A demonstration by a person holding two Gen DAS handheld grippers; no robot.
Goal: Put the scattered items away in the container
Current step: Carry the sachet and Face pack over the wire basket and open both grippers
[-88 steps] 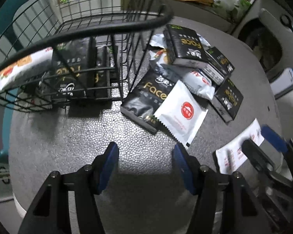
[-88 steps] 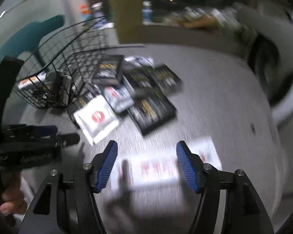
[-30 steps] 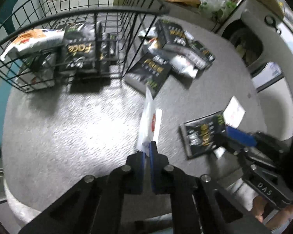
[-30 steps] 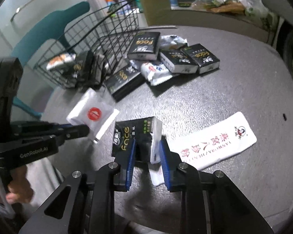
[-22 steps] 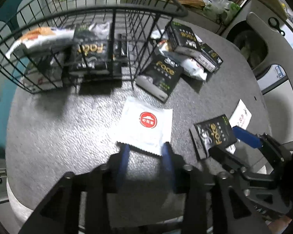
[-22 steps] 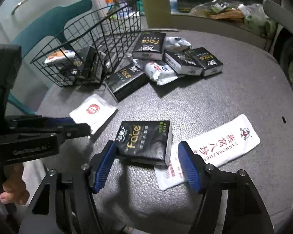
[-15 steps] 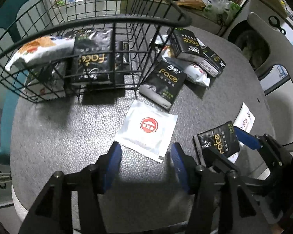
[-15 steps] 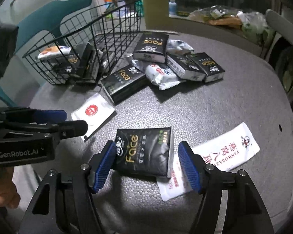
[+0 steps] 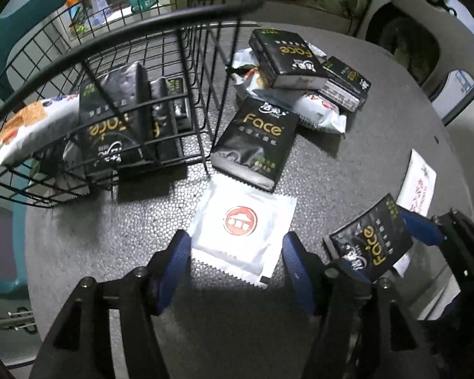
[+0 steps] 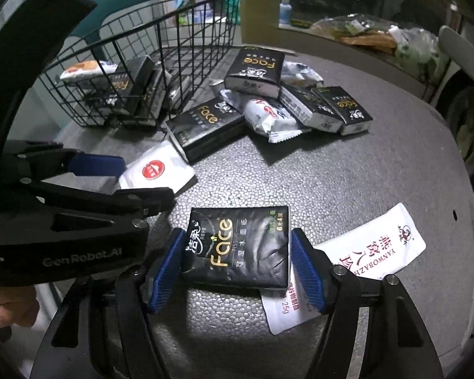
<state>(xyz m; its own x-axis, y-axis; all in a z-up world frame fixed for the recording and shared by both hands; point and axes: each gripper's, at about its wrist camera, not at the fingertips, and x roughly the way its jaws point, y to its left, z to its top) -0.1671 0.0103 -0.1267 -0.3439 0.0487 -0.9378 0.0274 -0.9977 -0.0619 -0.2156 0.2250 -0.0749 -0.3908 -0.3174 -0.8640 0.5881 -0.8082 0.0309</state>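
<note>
A black wire basket stands at the back left of the grey table and holds several black tissue packs and a snack bag. My left gripper is open, its fingers on either side of a flat white sachet with a red logo lying on the table. My right gripper is open, straddling a black "Face" tissue pack that lies on a long white sachet. A pile of black packs and white snack bags lies beside the basket.
A teal chair stands behind the basket. A counter with bags runs along the back. A white appliance stands at the right. The table edge curves close below both grippers.
Both grippers let go of their items, which now lie flat on the table. Both have opened and now sit lower around them, the left one closer to the basket.
</note>
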